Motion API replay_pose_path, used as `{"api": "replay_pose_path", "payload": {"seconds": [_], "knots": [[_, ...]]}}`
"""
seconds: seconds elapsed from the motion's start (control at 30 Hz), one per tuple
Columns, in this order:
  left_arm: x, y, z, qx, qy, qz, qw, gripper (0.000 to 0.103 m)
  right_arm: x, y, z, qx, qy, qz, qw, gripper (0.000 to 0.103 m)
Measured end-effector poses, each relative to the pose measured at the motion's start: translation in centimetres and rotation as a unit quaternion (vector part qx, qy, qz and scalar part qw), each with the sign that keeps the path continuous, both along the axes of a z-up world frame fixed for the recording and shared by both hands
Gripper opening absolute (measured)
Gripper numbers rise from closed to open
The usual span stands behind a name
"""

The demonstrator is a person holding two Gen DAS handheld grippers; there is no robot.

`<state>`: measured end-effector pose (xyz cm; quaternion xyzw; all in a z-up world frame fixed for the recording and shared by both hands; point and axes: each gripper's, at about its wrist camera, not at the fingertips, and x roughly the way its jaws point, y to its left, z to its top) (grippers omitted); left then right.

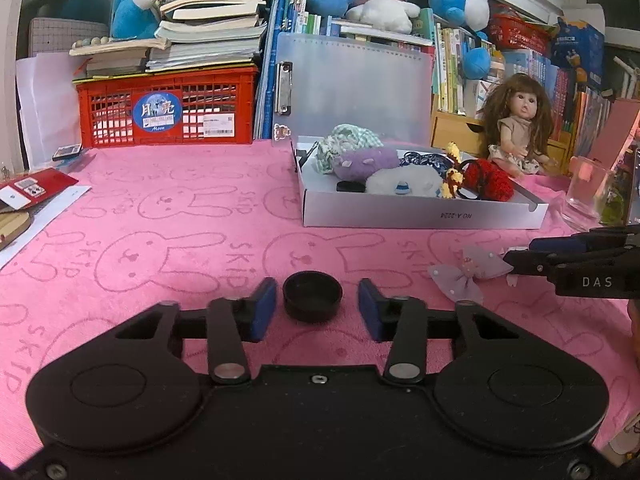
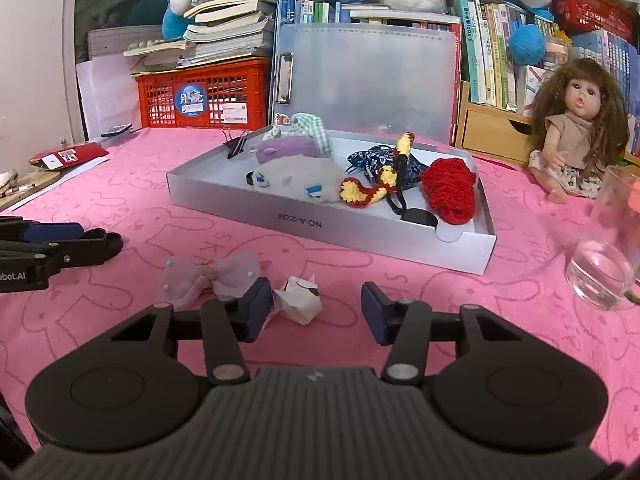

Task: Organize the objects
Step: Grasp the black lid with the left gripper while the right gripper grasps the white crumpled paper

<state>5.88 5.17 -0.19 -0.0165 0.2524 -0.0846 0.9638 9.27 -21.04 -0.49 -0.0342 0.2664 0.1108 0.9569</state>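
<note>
My left gripper [image 1: 317, 309] is open low over the pink cloth, with a round black cap [image 1: 312, 295] between its blue pads, apart from both. My right gripper [image 2: 316, 309] is open; a small crumpled white paper figure [image 2: 301, 299] lies between its fingers, close to the left pad. A pale purple bow [image 2: 212, 280] lies just left of it, also in the left wrist view [image 1: 470, 270]. The white shallow box [image 2: 320, 224] holds plush and crochet items: a purple plush [image 2: 286, 148], a white plush [image 2: 296, 178], a red crochet piece [image 2: 450, 190].
A glass cup [image 2: 608, 256] stands at the right. A doll [image 2: 576, 136] sits behind it. A red crate [image 1: 168, 110] with stacked books stands at the back left, a translucent folder [image 1: 360, 88] behind the box. Papers and a red card [image 1: 34, 188] lie at left.
</note>
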Motion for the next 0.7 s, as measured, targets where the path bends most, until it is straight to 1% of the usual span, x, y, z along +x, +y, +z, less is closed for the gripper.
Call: {"api": "replay_pose_path", "payload": {"seconds": [0.03, 0.07, 0.27, 0.53, 0.67, 0.7], "knots": [[0.03, 0.00, -0.10, -0.001, 0.002, 0.001, 1.0000, 0.033, 0.00, -0.01, -0.01, 0.000, 0.000, 0.001, 1.000, 0.052], [0.06, -0.01, -0.17, -0.002, 0.004, 0.002, 1.0000, 0.031, 0.00, -0.01, 0.00, 0.001, 0.000, 0.002, 1.000, 0.050], [-0.23, -0.12, -0.29, -0.001, 0.001, -0.001, 1.0000, 0.031, -0.07, 0.07, 0.00, -0.002, -0.002, 0.007, 1.000, 0.045], [-0.36, -0.16, -0.11, -0.005, -0.001, -0.001, 1.0000, 0.031, -0.10, 0.14, 0.02, -0.004, -0.002, 0.008, 1.000, 0.042], [-0.40, -0.17, 0.12, -0.008, -0.004, -0.001, 1.0000, 0.031, -0.18, 0.09, 0.00, -0.004, -0.005, 0.001, 1.000, 0.032], [-0.44, -0.18, 0.17, -0.009, -0.005, -0.001, 0.9999, 0.031, -0.16, 0.02, 0.00, -0.002, -0.005, -0.001, 1.000, 0.032]]}}
